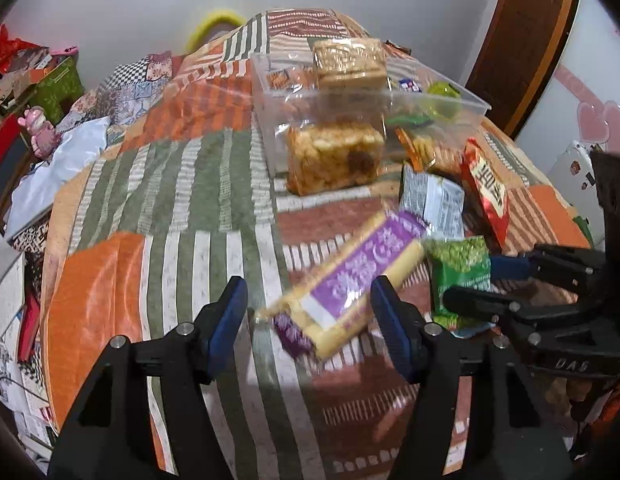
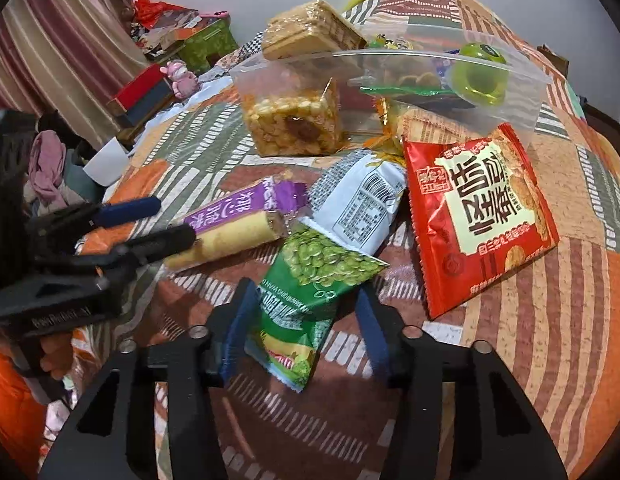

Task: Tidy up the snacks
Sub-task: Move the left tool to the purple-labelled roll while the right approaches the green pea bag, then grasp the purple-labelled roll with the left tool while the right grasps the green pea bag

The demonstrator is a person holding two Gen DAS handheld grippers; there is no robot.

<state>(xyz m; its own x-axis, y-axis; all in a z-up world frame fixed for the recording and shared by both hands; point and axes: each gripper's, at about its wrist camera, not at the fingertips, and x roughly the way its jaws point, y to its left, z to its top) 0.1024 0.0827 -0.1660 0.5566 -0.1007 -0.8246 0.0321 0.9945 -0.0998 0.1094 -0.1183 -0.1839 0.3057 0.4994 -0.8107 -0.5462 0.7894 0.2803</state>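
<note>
A clear plastic box [image 1: 462,98] [image 2: 522,92] stands on the patchwork tablecloth with snacks in it, a wrapped cracker stack [image 1: 350,62] on top. A puffed-rice cake [image 1: 334,156] [image 2: 293,124] leans at its front. A purple-and-yellow wafer pack [image 1: 350,276] [image 2: 233,224] lies between the fingers of my open left gripper [image 1: 310,312]. My open right gripper [image 2: 303,320] straddles a green pea packet [image 2: 310,292] [image 1: 458,276]. A white packet [image 2: 362,208] and a red cracker bag [image 2: 482,216] lie beside them.
The table's left edge drops to clutter: a pink toy [image 1: 39,132], boxes [image 2: 141,92] and white paper [image 1: 53,168]. A green ring-shaped item [image 2: 480,76] sits in the box. A wooden door frame [image 1: 522,40] stands at the right.
</note>
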